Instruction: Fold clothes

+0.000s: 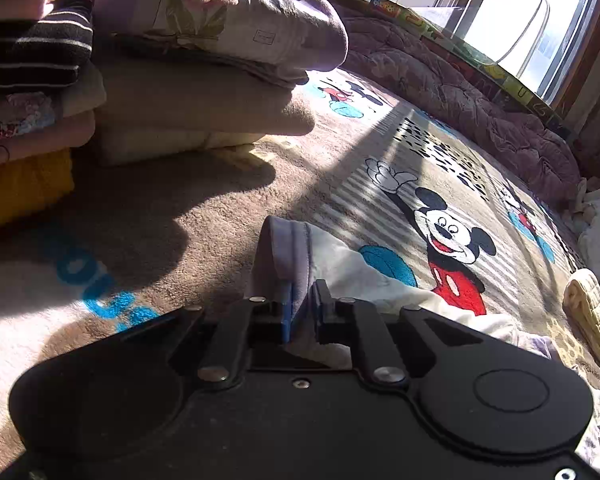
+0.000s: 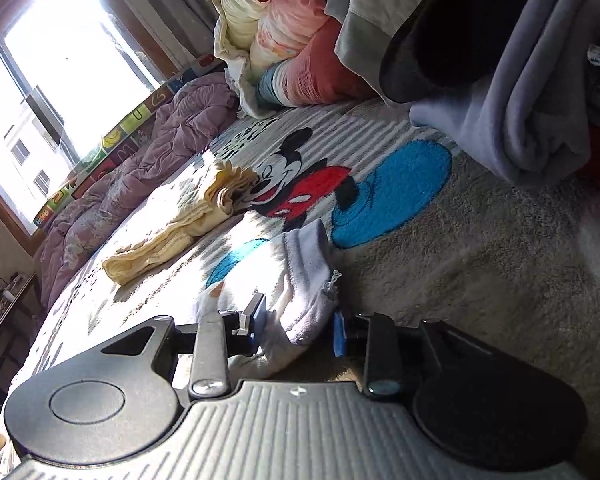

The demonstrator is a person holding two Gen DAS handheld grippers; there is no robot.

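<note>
A home bedroom. Ahead of the tools spreads a plush Mickey Mouse blanket (image 1: 440,216) over a bed, with a rumpled purple quilt (image 2: 148,156) beyond it along a sunlit window (image 2: 60,60). Stacks of folded clothes and bedding (image 1: 204,92) rise up and to the left of the left tool.

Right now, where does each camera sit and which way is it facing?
Left wrist: on the left gripper, low over the blanket, facing folded stacks and window; pads pinch the garment.
Right wrist: on the right gripper, facing the window; garment between its pads.
Shared: garment, blanket, yellow cloth, window.
</note>
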